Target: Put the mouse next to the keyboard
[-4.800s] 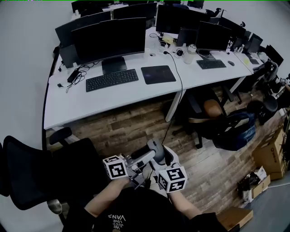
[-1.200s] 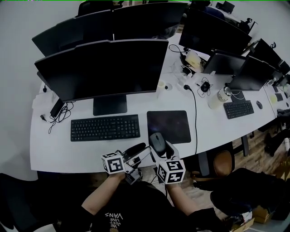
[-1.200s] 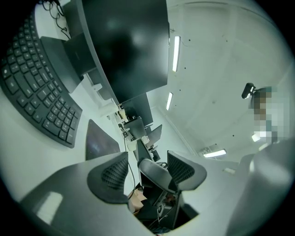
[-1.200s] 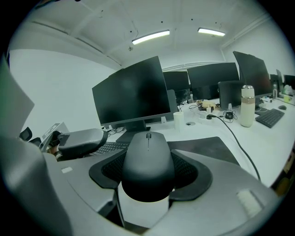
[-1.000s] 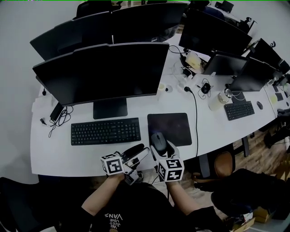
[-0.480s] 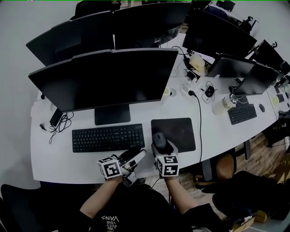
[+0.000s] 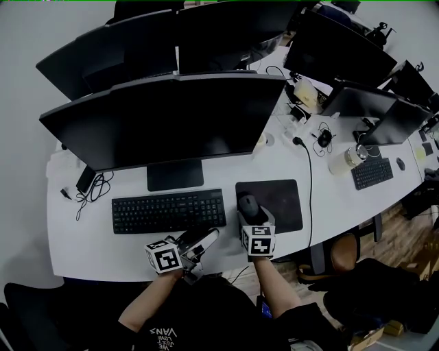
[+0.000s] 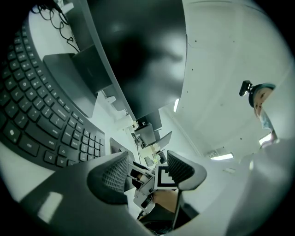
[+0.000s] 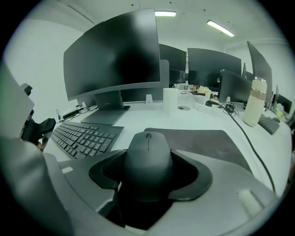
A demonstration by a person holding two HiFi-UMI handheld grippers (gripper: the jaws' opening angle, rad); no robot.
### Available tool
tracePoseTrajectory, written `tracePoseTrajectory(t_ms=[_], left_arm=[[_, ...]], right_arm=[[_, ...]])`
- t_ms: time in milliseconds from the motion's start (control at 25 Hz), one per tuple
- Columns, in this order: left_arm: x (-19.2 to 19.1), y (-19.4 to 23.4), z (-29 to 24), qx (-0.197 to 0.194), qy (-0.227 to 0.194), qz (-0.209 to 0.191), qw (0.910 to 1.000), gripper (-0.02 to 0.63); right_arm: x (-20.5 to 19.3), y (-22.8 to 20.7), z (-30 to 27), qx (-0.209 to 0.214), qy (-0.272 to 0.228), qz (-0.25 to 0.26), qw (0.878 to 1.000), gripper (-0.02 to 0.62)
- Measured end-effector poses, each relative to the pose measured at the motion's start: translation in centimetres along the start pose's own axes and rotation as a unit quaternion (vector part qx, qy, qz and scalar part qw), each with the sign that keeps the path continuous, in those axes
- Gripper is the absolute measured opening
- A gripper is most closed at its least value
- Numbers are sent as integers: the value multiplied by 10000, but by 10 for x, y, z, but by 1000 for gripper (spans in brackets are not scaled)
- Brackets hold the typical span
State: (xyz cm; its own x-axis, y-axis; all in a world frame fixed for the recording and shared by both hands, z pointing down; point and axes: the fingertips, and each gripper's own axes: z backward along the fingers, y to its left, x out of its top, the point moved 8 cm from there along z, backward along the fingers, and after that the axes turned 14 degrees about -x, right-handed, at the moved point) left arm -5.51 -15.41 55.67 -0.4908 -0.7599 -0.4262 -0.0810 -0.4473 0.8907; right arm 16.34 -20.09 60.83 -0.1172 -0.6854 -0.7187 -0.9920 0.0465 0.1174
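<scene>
Jaws of my right gripper clamp the mouse by its sides, while my left gripper gapes empty. The mouse hangs at the mouse pad's near-left corner, so I judge this the placing step. Next, lower it beside the keyboard and release.

**Dim, cool-toned footage, heavy fisheye**

Head view's murky and grey, with straight edges bowing near the borders. Both gripper views have black rounded corners. Ceiling strip lights glare at the top of the right gripper view; the mouse up close is a dark, low-contrast lump.
</scene>
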Motion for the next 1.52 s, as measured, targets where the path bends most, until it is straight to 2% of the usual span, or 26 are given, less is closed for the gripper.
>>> tracePoseTrajectory(t_ms=[840, 1520], left_arm=[[12, 10, 14, 151, 35, 30, 9999, 264], [10, 10, 16, 141, 6, 7, 9999, 264]], right_arm=[[2, 3, -24, -120, 306, 171, 9993, 293], [5, 3, -30, -210, 329, -76, 9992, 295]])
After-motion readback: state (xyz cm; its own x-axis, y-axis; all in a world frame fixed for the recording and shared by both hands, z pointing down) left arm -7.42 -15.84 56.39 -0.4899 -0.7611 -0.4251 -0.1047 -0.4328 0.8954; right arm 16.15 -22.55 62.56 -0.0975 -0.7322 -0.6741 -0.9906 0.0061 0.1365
